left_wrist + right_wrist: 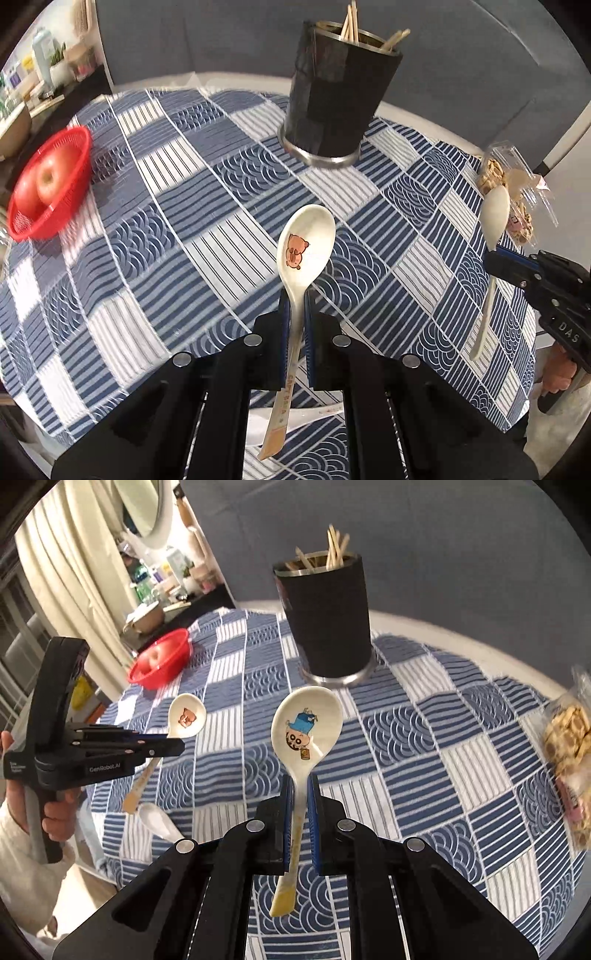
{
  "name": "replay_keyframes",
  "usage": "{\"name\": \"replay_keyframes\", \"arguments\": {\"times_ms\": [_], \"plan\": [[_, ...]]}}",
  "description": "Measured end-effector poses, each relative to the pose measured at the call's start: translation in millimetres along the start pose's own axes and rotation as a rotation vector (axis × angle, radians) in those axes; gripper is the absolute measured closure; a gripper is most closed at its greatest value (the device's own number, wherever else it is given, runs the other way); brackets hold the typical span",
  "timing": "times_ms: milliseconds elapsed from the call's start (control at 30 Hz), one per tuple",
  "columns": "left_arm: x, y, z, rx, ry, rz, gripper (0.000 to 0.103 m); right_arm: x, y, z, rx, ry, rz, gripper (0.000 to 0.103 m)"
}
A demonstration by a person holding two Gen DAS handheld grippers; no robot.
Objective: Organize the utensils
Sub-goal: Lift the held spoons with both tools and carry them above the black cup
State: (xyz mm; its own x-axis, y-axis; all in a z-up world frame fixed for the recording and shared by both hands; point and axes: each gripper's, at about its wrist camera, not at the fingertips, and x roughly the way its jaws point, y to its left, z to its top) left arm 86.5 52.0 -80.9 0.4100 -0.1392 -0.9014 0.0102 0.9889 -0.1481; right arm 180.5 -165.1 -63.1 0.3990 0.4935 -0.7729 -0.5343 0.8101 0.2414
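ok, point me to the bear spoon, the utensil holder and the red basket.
bear spoon (306,236): left wrist view, on the bowl.
utensil holder (332,92): left wrist view, on the black side wall.
red basket (79,168): left wrist view, on the near rim.

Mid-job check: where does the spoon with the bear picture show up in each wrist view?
Left wrist view: the bear spoon stands at centre, its handle clamped in the left gripper, bowl up.
Right wrist view: the same bear spoon is at left of centre, held by the left gripper seen from the side.
Shared landmark: the black utensil holder with chopsticks, beyond the spoons on the checked cloth.
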Motion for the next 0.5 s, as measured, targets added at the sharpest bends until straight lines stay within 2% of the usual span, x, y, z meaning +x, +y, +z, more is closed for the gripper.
{"name": "replay_keyframes", "arguments": {"times_ms": [500], "plan": [[-60,25,51,0.195,-0.082,-0.029,0.096,-46,31,52,0.079,-0.171,-0.152,0.095]]}}
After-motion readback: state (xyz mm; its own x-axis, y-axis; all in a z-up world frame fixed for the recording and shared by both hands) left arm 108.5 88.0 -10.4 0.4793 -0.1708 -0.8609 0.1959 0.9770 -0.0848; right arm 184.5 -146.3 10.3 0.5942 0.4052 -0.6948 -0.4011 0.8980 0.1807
